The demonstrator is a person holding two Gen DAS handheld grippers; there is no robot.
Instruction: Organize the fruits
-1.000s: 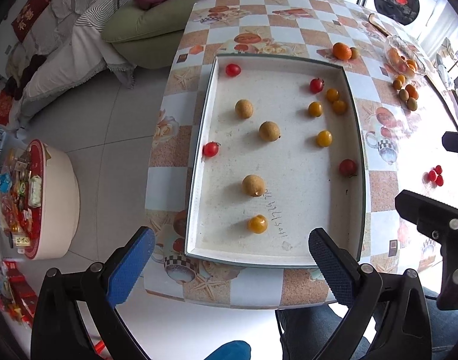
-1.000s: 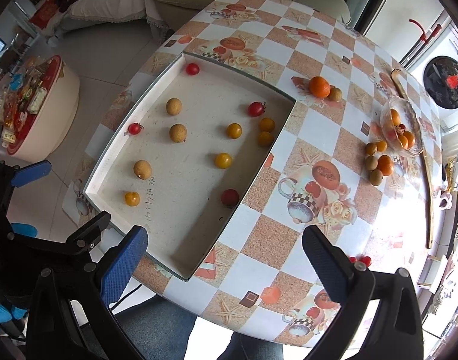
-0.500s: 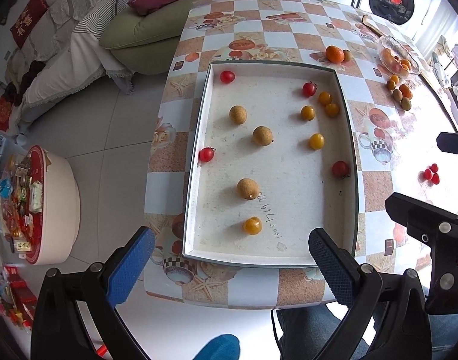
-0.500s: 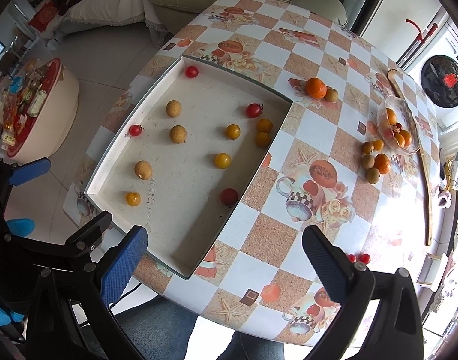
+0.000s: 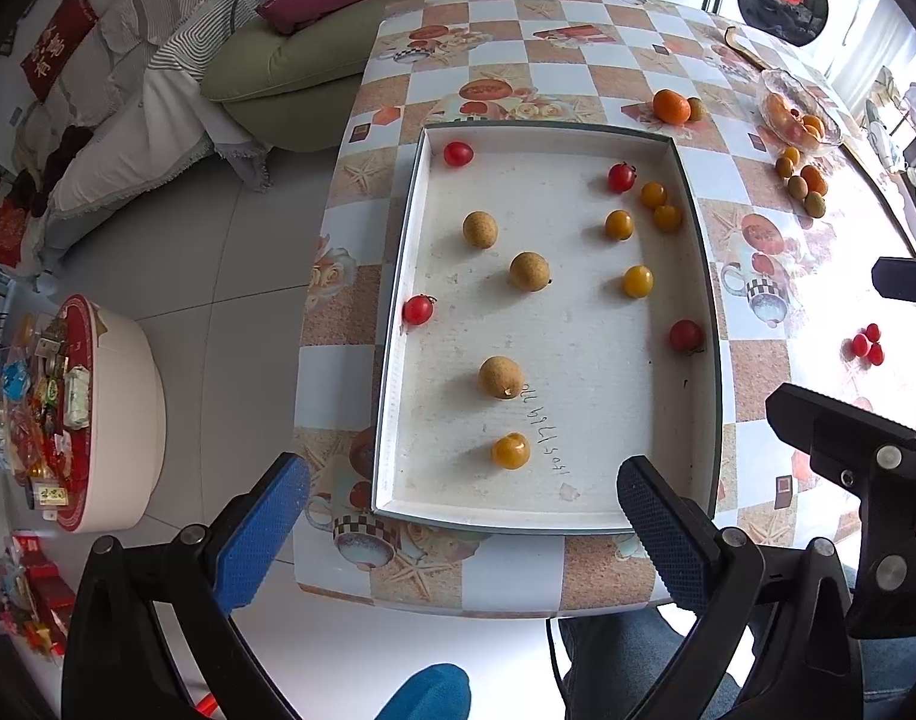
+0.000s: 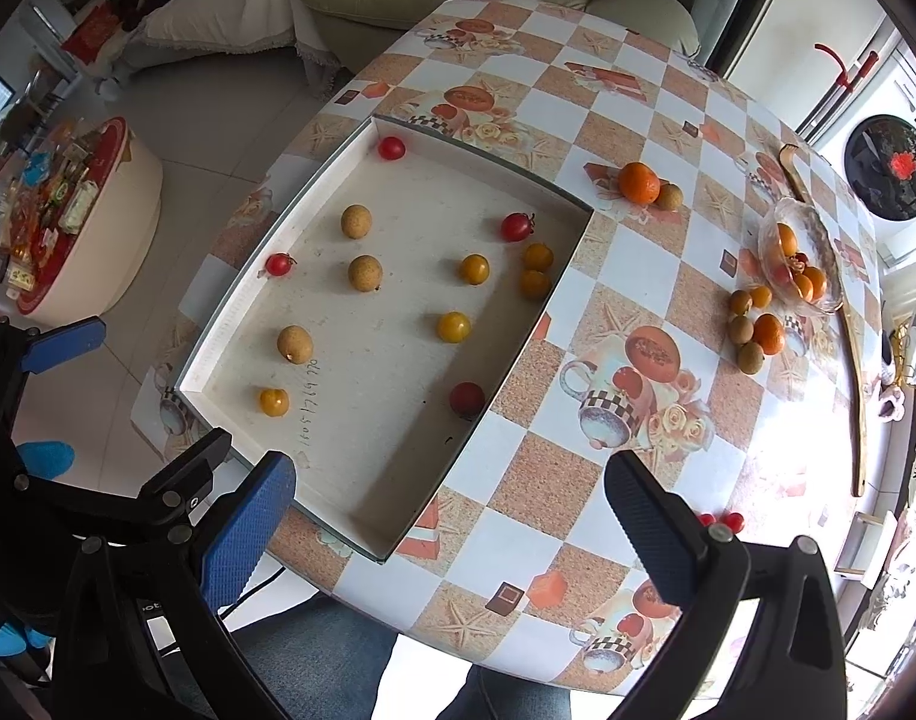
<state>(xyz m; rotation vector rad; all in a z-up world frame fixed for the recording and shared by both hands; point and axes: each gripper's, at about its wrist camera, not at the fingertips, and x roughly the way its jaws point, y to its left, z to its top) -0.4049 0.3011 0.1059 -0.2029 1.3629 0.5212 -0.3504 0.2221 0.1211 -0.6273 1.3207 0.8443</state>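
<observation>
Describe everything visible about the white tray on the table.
The white tray is a shallow rectangular box with low upright walls, a dark outer rim and a rough, speckled off-white floor bearing handwritten digits. It lies flat on the checkered table, near the edge closest to the person. Loose red, yellow and tan round fruits sit scattered inside. Neither gripper touches it.

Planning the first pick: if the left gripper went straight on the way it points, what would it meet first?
Probably the tray; its near wall lies right between the open fingers. Past that wall, the yellow tomato is the first fruit in line. The left gripper seems to hover above the table, so depth is uncertain.
</observation>
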